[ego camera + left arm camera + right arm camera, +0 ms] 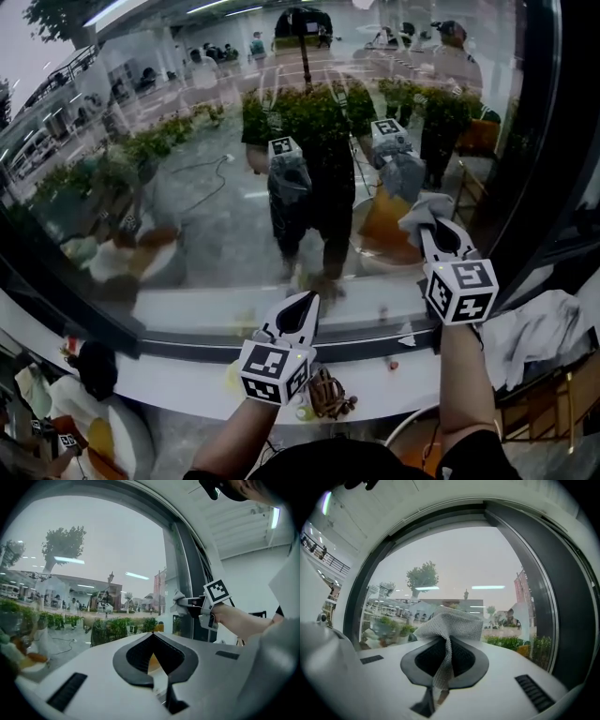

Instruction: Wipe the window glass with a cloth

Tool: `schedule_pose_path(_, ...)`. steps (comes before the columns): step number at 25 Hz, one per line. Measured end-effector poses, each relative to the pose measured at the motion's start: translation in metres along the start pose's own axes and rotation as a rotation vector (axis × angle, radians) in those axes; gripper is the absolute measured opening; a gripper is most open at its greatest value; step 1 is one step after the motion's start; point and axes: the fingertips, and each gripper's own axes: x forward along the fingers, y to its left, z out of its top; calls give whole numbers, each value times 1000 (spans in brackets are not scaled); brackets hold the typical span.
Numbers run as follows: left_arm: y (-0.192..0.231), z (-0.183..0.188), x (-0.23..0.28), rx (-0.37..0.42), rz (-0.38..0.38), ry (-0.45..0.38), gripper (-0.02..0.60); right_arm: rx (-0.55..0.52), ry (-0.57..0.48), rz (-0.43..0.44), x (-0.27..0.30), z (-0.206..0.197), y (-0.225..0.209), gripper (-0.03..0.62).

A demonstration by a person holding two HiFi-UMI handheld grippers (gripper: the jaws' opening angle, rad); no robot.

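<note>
- Two grippers are facing one window glass (169,187): the left gripper (312,297) is pointing at it from lower down, and the right gripper (431,227) is reaching higher.
- One cloth (449,629) is sitting in the right gripper, whose fingers (473,663) are clamping together on it.
- Its long axis is running along those fingers: a narrow strip is lying between them, and a wider bunch is fanning out past the fingertips toward the pane.
- That bunch is sitting just beside the glass; whether it is touching it cannot be told.
- The left gripper's fingers (187,659) are pressing tip to tip, with nothing between them.
- One pale fabric (539,328) is lying outward of the right fingers.
</note>
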Motion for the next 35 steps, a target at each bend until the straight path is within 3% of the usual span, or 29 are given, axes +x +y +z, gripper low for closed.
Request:
schedule_pose_path(13, 50, -12, -134, -10, 57, 3, 8, 20, 26, 75, -55, -9, 148, 40)
schedule_pose_path(21, 82, -45, -236, -42, 89, -1, 8, 16, 45, 116, -109, -28, 261, 40)
schedule_pose_path(27, 78, -50, -303, -60, 106, -6, 8, 46, 56, 131, -162, -31, 316, 40)
schedule_pose_path(35, 80, -81, -362, -67, 122, 24, 8, 93, 99, 149, -211, -65, 377, 40)
